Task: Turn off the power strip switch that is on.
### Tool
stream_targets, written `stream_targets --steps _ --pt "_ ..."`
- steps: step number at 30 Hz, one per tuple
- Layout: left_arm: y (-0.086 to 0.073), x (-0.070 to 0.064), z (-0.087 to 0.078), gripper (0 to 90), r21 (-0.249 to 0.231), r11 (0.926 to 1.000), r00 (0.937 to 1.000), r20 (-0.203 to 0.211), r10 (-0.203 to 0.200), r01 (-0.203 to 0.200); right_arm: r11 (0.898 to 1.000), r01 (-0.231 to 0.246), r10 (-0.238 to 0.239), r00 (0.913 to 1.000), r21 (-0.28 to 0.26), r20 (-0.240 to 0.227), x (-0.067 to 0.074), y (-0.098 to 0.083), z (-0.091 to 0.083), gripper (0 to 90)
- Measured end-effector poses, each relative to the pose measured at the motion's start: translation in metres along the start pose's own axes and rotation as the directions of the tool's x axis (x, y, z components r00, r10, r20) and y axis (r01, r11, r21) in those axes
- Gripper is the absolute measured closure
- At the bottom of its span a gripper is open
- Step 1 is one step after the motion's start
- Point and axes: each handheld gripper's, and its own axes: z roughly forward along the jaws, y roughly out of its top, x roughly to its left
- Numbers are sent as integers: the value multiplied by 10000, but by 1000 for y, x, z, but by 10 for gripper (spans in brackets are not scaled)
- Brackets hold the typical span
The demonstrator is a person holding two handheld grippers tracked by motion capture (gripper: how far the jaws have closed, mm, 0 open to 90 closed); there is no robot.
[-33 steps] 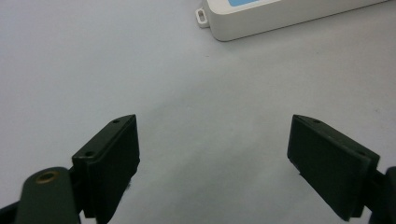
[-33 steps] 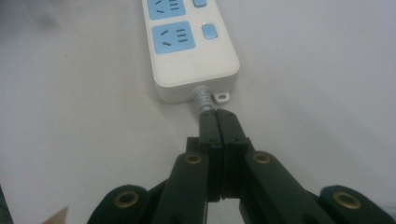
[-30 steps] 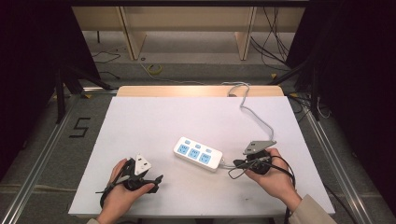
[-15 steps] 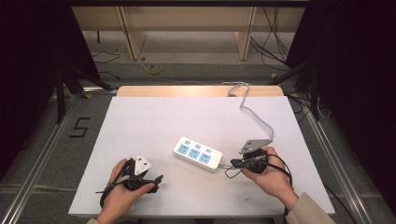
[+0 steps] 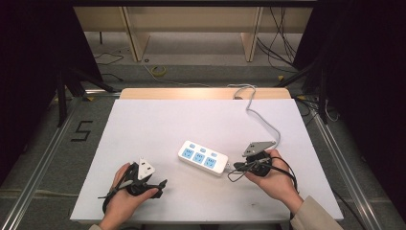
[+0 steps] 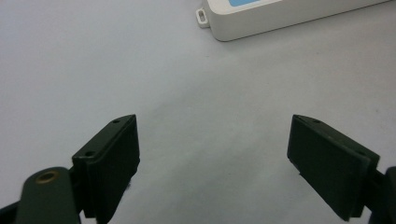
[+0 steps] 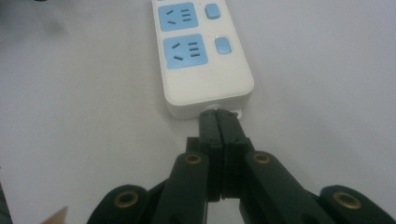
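Two grippers on the white table (image 5: 158, 120), one per hand. Power strip (image 5: 203, 157): white, three blue sockets, three small blue buttons along one long side, lying flat a bit right of the table's centre, angled with its far end toward the upper left in the high view. Its grey cord (image 5: 261, 117) runs off past the right hand, curves up the table and drops over the far edge. Right gripper (image 5: 238, 166): jaws pressed flat together, pads face to face with no gap, tips right at the strip's near end where the cord comes out. In the right gripper view (image 7: 218, 119) a small grey bit of the cord exit shows just above the tips; can't tell whether the pads actually pinch it or just butt against it. Right hand (image 5: 272, 173) rests on the table behind the gripper, grey three-cornered plate on top, black cable looped around the hand. Left gripper (image 5: 162, 183): jaws wide apart, nothing between them, just bare table in the left gripper view (image 6: 215, 154). It sits near the front left of the table, well apart from the strip, pointing toward it; the strip's corner shows at the top edge of that view. Left hand (image 5: 125, 189) resting on the table.
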Motion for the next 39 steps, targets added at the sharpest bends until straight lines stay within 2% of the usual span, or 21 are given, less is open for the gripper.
stream_targets --steps 39 --pt "0 0 0 168 -5 10000 10000 -20 -4 4 9998 118 -117 9999 162 -81 0 14 7 900"
